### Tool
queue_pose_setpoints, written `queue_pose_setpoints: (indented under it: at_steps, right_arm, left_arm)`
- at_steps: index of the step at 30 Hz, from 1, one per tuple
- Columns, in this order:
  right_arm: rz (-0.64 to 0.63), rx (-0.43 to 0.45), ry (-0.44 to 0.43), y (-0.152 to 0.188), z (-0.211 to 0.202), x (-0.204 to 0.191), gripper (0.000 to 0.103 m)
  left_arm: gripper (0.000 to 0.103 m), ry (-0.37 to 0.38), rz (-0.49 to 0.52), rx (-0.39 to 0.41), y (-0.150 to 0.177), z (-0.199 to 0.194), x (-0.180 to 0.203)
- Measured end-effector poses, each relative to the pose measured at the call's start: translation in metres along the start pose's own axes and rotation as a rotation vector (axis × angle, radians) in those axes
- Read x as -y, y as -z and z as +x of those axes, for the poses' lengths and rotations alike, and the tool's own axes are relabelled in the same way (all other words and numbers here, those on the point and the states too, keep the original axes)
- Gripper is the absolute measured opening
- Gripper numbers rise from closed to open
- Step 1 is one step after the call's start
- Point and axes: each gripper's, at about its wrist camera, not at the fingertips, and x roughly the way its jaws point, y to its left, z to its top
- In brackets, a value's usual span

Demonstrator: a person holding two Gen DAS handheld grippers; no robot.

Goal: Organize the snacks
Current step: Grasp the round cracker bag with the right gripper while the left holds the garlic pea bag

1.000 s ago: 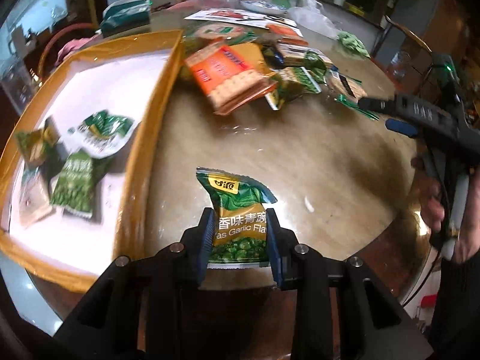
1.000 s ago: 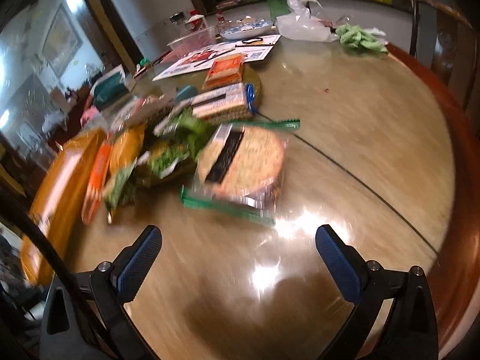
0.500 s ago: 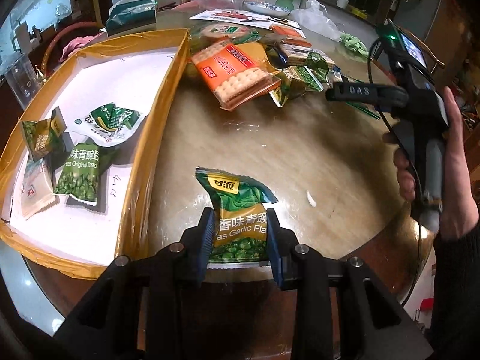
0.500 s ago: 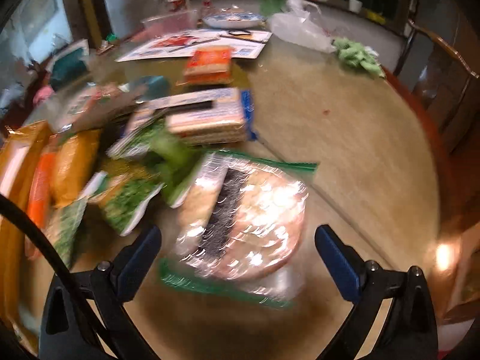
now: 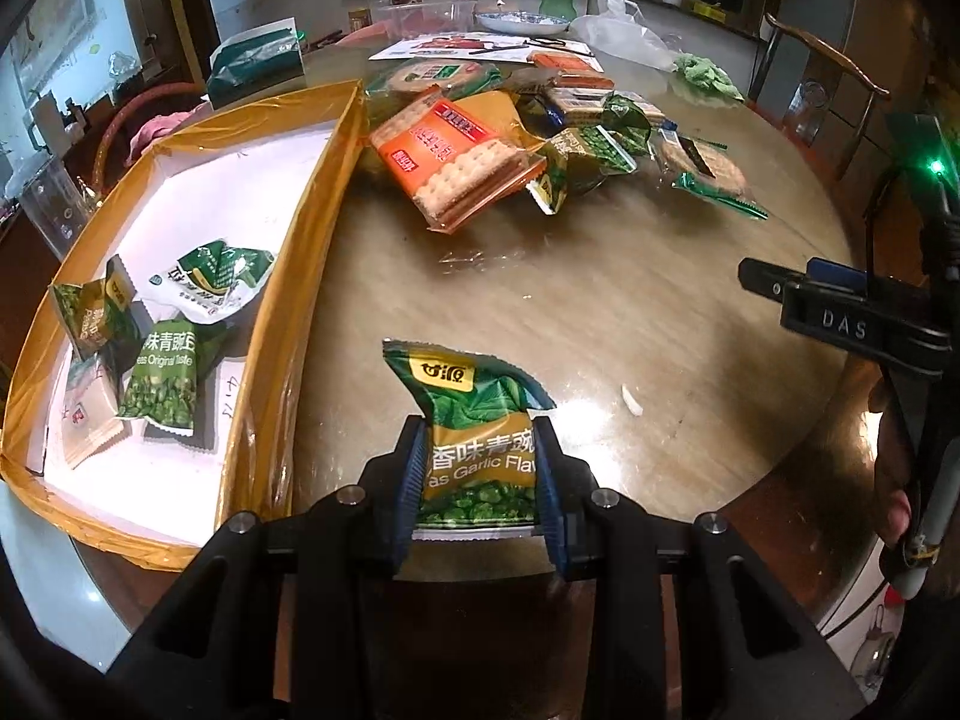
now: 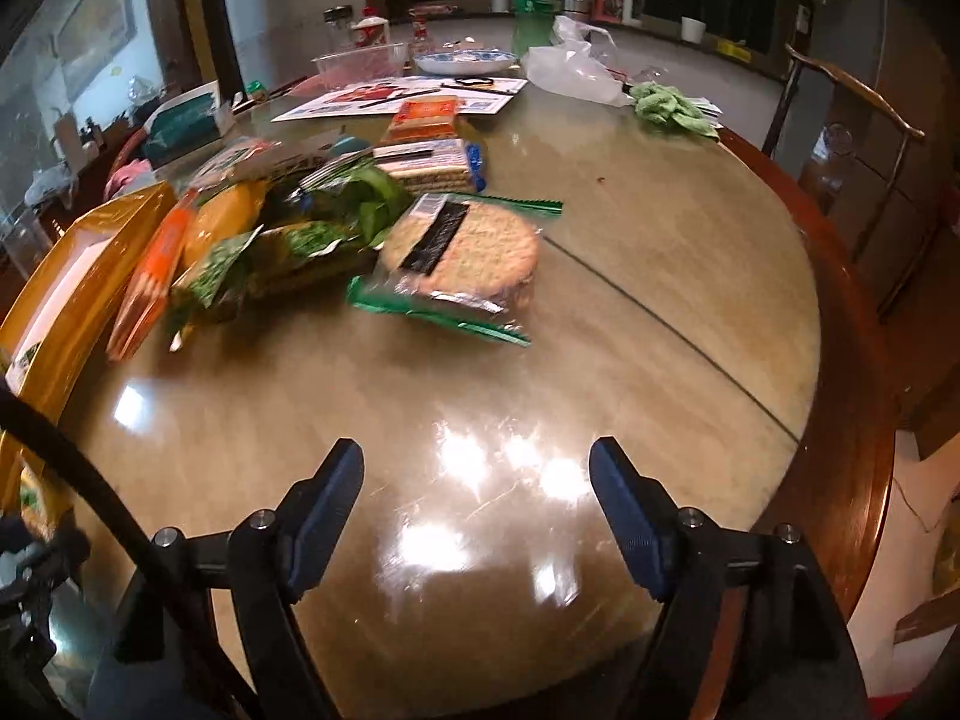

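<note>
My left gripper [image 5: 480, 468] is shut on a green and yellow garlic pea packet [image 5: 474, 420], held just above the table's near edge. To its left lies a yellow-rimmed white tray [image 5: 288, 276] holding several green pea packets [image 5: 165, 378]. A pile of snacks sits at the far middle: an orange cracker pack [image 5: 456, 162] and a round cracker pack [image 6: 462, 252]. My right gripper [image 6: 477, 492] is open and empty over bare table, well short of the pile. It also shows at the right edge of the left wrist view [image 5: 852, 324].
The round wooden table [image 6: 660, 312] carries papers, a dish, a green bottle [image 6: 531, 0], a plastic bag and a green cloth [image 6: 672, 108] at the back. A wooden chair [image 6: 852, 96] stands at the right. A small white scrap [image 5: 631, 402] lies near the held packet.
My right gripper has drawn back from the round cracker pack toward the near table edge, still open. My left gripper has kept the pea packet in about the same place.
</note>
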Motion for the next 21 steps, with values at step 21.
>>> queue_pose_setpoints:
  at_steps: [21]
  right_arm:
    - [0.293,-0.047,-0.285,-0.068,0.045,0.048,0.097]
  left_arm:
    - [0.035,0.014,-0.001,0.003,0.004,-0.003,0.003]
